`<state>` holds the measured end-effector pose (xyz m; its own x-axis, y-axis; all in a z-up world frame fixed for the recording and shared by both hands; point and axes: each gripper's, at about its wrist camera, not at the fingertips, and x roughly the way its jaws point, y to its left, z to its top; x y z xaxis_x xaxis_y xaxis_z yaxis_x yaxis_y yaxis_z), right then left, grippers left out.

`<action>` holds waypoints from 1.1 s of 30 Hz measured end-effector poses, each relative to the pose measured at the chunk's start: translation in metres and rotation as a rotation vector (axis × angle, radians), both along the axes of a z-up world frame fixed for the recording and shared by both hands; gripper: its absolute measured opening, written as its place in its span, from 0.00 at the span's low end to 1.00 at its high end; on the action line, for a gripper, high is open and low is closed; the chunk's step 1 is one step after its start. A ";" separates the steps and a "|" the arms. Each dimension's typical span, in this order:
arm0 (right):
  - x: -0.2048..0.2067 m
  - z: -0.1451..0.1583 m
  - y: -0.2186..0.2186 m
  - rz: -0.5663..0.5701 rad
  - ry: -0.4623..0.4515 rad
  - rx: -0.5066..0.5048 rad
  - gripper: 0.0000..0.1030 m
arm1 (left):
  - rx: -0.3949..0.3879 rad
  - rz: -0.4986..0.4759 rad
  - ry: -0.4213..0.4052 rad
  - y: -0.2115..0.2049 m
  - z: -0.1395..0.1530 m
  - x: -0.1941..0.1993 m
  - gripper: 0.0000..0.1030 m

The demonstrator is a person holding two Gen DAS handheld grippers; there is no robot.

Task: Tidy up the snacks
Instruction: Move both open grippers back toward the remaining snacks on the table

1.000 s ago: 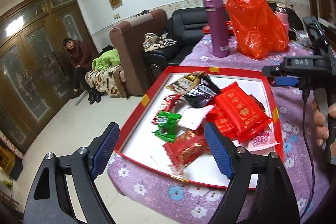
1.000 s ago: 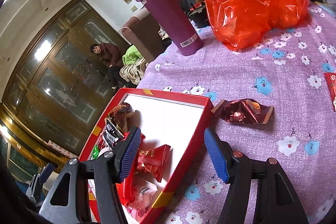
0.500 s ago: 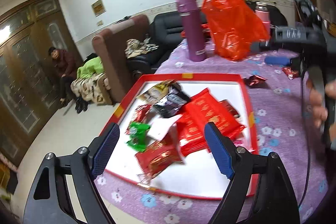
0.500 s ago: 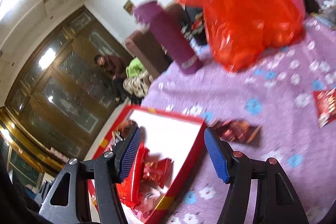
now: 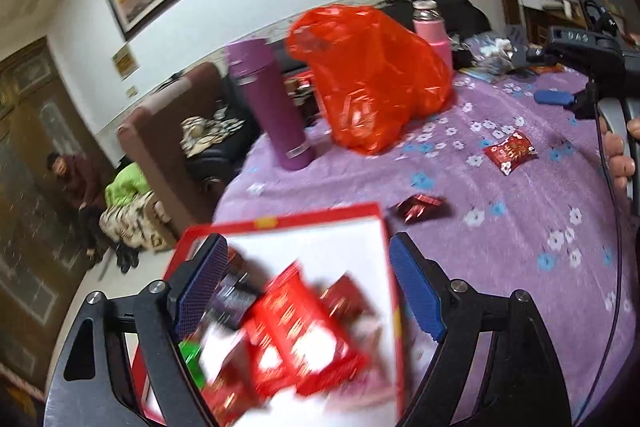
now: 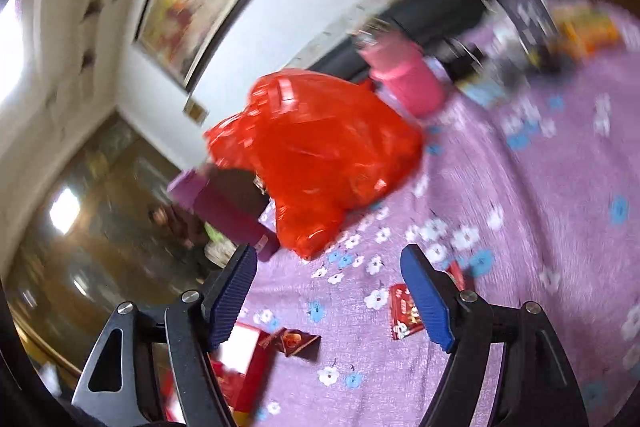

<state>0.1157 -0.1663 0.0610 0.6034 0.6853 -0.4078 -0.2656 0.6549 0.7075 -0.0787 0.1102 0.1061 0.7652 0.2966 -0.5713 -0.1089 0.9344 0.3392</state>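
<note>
A red-rimmed white tray (image 5: 320, 217) holds several snack packets, mostly red ones (image 5: 304, 331), blurred in the left wrist view. My left gripper (image 5: 308, 287) hovers open over the tray with nothing between its fingers. On the purple flowered cloth lie a dark red foil snack (image 5: 420, 207) (image 6: 298, 341) just beyond the tray's corner and a bright red packet (image 5: 510, 151) (image 6: 404, 311) farther right. My right gripper (image 6: 332, 297) is empty above the cloth, its jaws opening; the bright red packet lies partly behind its right finger. A hand holds that gripper at the right edge (image 5: 616, 155).
An orange-red plastic bag (image 5: 368, 79) (image 6: 320, 155), a purple flask (image 5: 272, 103) (image 6: 224, 211) and a pink flask (image 5: 434, 31) (image 6: 404, 75) stand at the back of the table. Clutter lies at the far right (image 5: 492, 51). A person sits by the doors (image 5: 76, 187).
Both views have swung right along the table. The tray slid down and left in both views, and the two loose snacks came into view. The right gripper's jaws stand wider.
</note>
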 end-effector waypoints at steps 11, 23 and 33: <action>0.040 -0.049 -0.018 -0.093 0.149 -0.025 0.74 | -0.069 -0.015 0.165 -0.006 -0.036 0.103 0.81; 0.062 -0.083 -0.019 -0.017 0.312 0.100 0.74 | -0.131 -0.076 0.337 -0.038 -0.080 0.158 0.81; 0.063 -0.085 -0.010 0.021 0.334 0.113 0.74 | -0.172 -0.131 0.364 -0.055 -0.082 0.136 0.81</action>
